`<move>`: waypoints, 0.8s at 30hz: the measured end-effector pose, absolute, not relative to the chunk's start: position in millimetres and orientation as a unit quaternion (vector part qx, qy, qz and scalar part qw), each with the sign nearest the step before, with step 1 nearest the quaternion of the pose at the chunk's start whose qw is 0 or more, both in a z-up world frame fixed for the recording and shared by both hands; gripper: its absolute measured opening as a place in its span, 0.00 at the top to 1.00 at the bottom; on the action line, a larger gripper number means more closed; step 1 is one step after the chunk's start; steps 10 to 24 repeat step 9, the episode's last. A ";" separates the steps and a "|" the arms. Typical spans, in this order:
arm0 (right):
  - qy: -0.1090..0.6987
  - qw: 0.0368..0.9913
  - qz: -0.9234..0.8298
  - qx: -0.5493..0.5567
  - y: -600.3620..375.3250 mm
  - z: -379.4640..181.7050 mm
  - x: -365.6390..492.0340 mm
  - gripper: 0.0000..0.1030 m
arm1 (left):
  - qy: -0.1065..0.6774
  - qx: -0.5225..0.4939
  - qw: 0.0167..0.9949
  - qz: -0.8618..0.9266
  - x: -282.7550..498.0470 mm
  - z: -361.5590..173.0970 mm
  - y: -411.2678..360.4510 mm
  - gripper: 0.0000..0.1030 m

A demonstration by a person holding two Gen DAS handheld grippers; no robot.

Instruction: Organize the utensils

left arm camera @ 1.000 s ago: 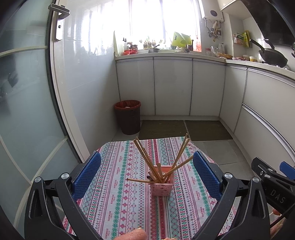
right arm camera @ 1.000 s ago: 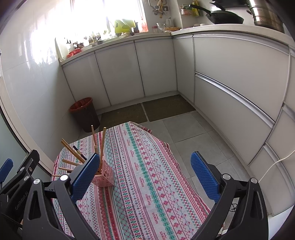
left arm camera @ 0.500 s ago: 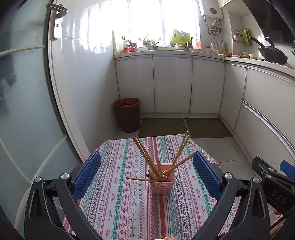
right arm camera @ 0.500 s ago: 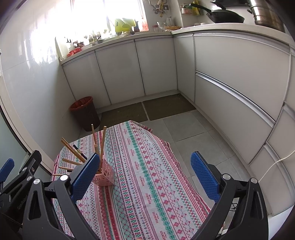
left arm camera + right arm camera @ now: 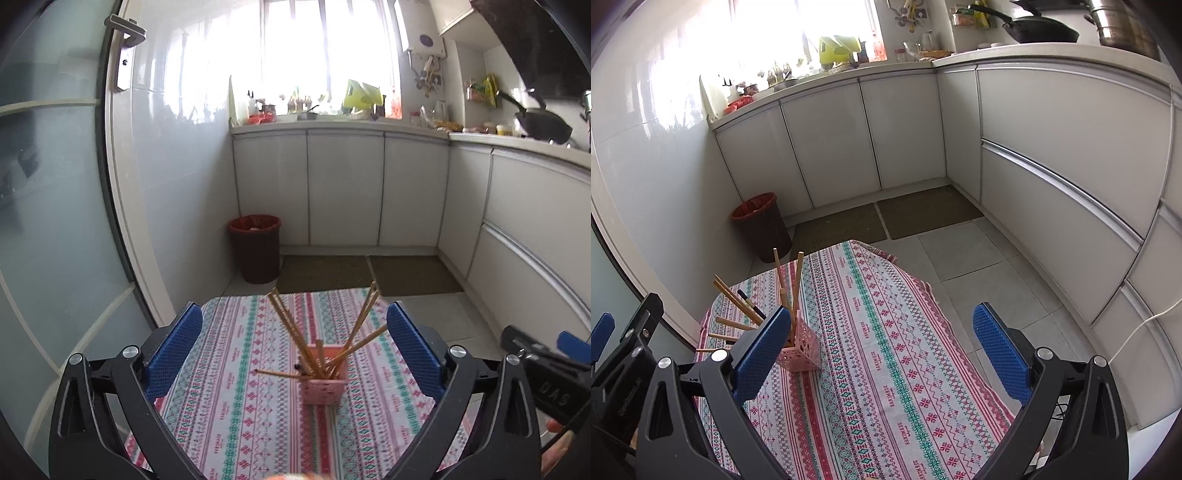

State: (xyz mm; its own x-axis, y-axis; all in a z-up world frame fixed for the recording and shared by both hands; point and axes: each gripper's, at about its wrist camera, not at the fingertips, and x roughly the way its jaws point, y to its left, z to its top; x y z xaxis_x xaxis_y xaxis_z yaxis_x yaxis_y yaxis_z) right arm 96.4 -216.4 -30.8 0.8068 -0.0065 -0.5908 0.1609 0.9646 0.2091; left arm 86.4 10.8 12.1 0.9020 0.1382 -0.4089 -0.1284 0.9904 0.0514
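Found both grippers, left gripper and right gripper, spread wide and empty, drawn back and tilted upward since a second ago, chopsticks already gathered in pink holder mid-tablecloth, bin beyond, suggesting task essentially complete.

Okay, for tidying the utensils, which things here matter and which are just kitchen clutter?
For the job:
- chopsticks, fanned out loosely
- pink holder they stand in
- left tool and right tool, both open and empty

Just around:
- patterned tablecloth
- bin
- floor mats
- black pan on the counter
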 end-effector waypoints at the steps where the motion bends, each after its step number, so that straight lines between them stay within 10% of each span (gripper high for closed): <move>1: 0.307 0.943 -0.045 0.125 -216.6 -30.6 96.1 0.07 | 0.211 0.012 0.975 0.067 86.3 13.0 11.4 0.07; 24: 0.302 0.943 -0.043 0.133 -219.9 -29.2 93.6 0.07 | 0.229 0.003 0.972 0.056 89.8 11.1 10.6 0.07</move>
